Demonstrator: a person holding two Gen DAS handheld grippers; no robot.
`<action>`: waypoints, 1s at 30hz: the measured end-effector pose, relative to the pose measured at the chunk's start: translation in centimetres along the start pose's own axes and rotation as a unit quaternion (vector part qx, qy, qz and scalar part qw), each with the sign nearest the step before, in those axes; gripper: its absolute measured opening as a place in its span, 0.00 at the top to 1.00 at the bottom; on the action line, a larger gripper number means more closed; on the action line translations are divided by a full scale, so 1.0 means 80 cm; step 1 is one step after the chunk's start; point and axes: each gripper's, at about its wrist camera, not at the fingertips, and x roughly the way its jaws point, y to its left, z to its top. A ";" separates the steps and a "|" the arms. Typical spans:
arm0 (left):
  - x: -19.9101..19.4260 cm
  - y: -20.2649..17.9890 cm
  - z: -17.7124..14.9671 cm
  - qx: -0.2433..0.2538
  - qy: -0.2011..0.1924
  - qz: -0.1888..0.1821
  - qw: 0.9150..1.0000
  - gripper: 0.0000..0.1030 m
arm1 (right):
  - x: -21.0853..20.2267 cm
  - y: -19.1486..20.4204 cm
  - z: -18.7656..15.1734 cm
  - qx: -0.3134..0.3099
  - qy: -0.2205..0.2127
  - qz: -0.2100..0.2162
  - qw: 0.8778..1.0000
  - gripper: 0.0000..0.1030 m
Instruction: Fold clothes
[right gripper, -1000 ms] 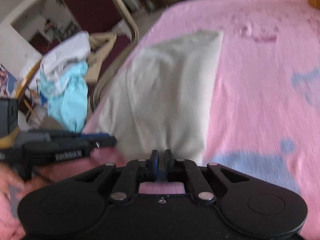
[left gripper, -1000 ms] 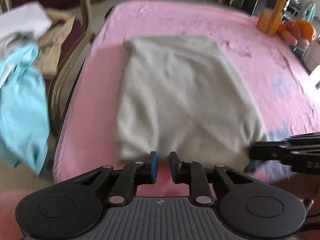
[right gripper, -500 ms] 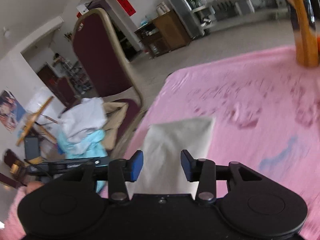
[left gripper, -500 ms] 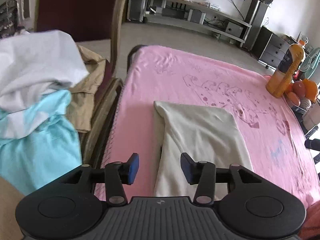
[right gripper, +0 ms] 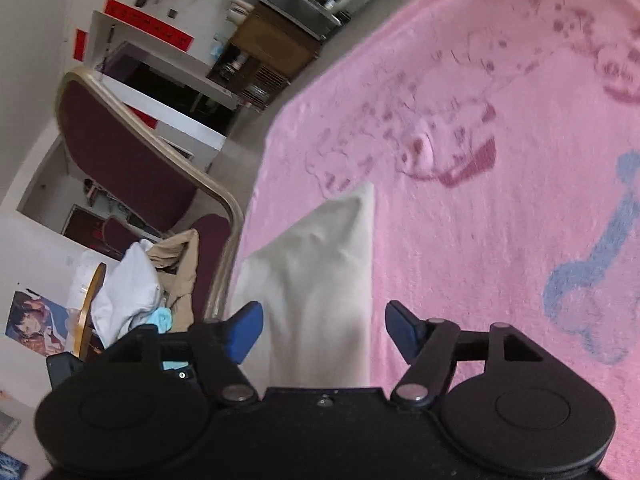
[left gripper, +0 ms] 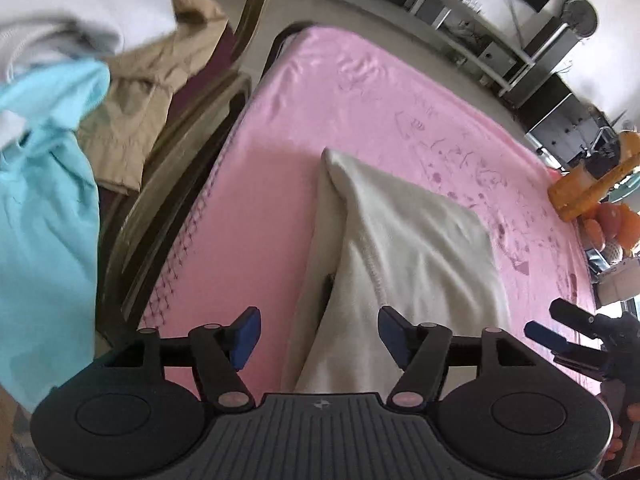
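Observation:
A folded cream garment [left gripper: 404,256] lies flat on the pink blanket [left gripper: 336,120] that covers the table. My left gripper [left gripper: 318,338] is open and empty, raised above the garment's near edge. My right gripper [right gripper: 324,332] is open and empty too, above the same garment [right gripper: 320,280] on the blanket [right gripper: 480,220]. The right gripper also shows at the right edge of the left wrist view [left gripper: 568,336]. A pile of unfolded clothes, light blue [left gripper: 44,208], white and tan, lies on a chair to the left.
The maroon chair with a gold frame [right gripper: 132,148] stands against the table's left side and holds the clothes pile [right gripper: 132,296]. An orange bottle [left gripper: 584,188] and fruit [left gripper: 612,224] stand at the table's far right corner. Cabinets and shelves stand beyond the table.
Both grippers were shut low at the garment's near edge. They have opened, let go of it and lifted up and back. The garment now lies flat.

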 end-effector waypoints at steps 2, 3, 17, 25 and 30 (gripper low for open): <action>0.004 0.004 0.000 -0.011 0.007 0.002 1.000 0.38 | 0.010 -0.004 0.000 0.007 0.011 0.004 1.000 0.36; 0.004 0.006 0.000 -0.016 0.008 0.000 1.000 0.38 | 0.014 -0.006 0.000 0.011 0.017 0.006 1.000 0.38; 0.029 0.012 0.007 -0.045 0.045 -0.071 0.995 0.38 | 0.046 -0.023 -0.005 0.060 0.051 0.046 0.996 0.50; 0.053 -0.003 0.015 -0.045 0.038 -0.115 0.992 0.43 | 0.056 -0.018 -0.009 0.054 0.054 0.056 0.996 0.50; 0.047 -0.023 0.007 -0.011 0.015 -0.074 0.997 0.65 | 0.055 -0.007 -0.016 0.033 0.039 0.029 0.998 0.58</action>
